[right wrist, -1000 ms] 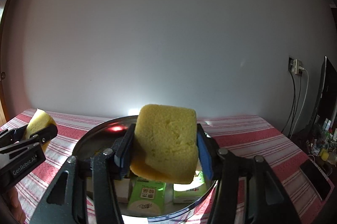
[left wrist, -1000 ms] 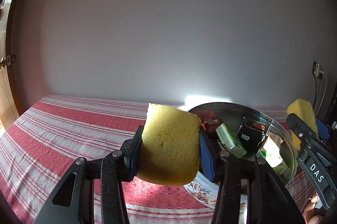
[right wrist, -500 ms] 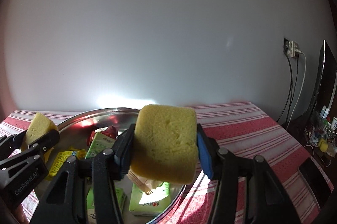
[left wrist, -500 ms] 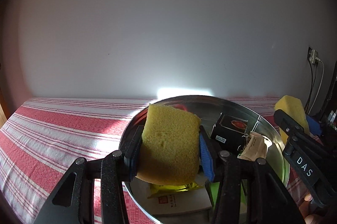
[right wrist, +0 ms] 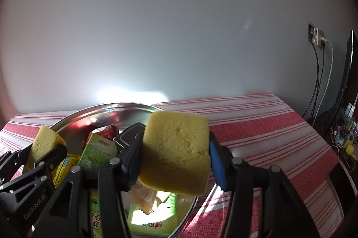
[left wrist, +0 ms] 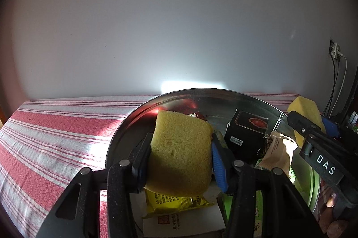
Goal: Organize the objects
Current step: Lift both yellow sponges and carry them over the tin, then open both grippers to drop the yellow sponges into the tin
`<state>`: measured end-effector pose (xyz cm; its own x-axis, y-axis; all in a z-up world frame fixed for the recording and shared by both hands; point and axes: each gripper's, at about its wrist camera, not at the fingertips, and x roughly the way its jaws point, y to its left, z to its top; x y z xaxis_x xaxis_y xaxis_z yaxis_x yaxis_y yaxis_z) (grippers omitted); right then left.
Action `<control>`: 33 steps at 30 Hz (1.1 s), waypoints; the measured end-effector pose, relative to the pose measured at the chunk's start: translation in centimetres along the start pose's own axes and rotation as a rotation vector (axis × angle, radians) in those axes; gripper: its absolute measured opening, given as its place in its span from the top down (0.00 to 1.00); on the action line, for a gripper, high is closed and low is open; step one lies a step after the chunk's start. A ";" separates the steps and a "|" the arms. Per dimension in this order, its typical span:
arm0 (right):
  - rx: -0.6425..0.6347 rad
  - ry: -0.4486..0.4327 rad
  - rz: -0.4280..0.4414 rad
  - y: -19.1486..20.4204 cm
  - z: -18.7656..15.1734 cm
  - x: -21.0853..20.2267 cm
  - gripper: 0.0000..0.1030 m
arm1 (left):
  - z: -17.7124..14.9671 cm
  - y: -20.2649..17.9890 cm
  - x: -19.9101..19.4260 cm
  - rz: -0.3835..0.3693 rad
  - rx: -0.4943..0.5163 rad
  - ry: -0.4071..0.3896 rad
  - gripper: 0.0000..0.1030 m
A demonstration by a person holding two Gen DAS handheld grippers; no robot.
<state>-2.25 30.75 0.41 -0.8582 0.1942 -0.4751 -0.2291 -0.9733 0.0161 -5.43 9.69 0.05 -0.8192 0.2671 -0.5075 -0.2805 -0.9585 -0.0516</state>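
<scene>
white letters "das" stand on the black body of the right gripper [left wrist: 312, 137], seen from the left wrist. "genrobot.ai" runs along the black body of the left gripper [right wrist: 39, 156]. print on the packets in the metal tray [left wrist: 125, 126] is too small to read.

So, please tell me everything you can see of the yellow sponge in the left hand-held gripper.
The yellow sponge is a thick, porous foam block with rounded corners, its lower half in shadow. The left hand-held gripper is shut on it, pads pressing both sides. It hangs slightly tilted above the metal tray, over a yellow packet.
</scene>
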 end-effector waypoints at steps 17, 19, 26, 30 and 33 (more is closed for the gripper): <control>-0.014 0.026 0.009 0.5 -0.2 0.7 0.48 | -0.5 1.1 -2.2 0.040 0.038 -0.003 0.51; -0.017 0.036 0.014 0.7 -0.3 0.9 0.48 | -0.6 1.1 -2.4 0.045 0.042 0.000 0.51; -0.002 0.022 0.060 0.8 -0.4 0.6 0.14 | -0.5 1.5 -3.3 0.006 -0.003 -0.019 0.35; 0.010 -0.019 0.025 0.5 -0.3 -0.2 0.06 | -0.5 2.5 -4.8 0.027 -0.051 -0.050 0.12; 0.046 -0.024 0.045 -0.1 -0.1 -0.3 0.00 | -0.6 3.3 -5.5 0.029 -0.081 -0.060 0.08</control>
<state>-1.91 30.77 0.49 -0.8788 0.1536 -0.4517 -0.2102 -0.9746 0.0777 -1.51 5.01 2.15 -0.8555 0.2421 -0.4578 -0.2169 -0.9702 -0.1077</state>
